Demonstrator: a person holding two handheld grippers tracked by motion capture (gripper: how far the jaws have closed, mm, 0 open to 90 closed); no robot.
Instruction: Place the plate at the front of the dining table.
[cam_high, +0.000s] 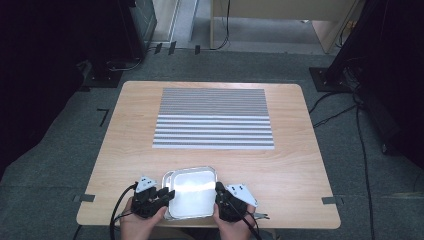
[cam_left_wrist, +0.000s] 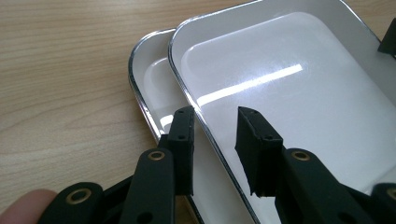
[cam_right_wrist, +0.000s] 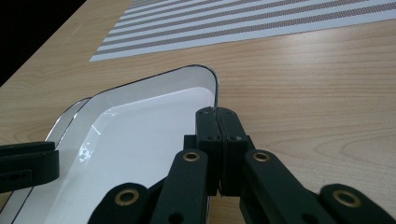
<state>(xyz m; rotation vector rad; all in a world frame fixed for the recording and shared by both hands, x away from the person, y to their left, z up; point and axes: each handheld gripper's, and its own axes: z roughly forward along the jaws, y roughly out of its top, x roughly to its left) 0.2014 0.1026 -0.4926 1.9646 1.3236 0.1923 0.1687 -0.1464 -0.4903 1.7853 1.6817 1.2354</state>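
At the near edge of the wooden table (cam_high: 125, 150) the left gripper (cam_high: 159, 196) sits at the left side of two stacked white trays; its jaws stand apart, straddling the rim of the upper tray (cam_left_wrist: 299, 93) without pressing on it, one jaw over the lower tray (cam_left_wrist: 149, 84) that peeks out to the left, the other over the upper tray's basin. The stack lies between the two hands, just short of the striped mat (cam_high: 214, 118) farther back on the table. On the right, the right gripper (cam_right_wrist: 217, 122) has its jaws pinched together on the upper tray's right rim, close to its far corner.
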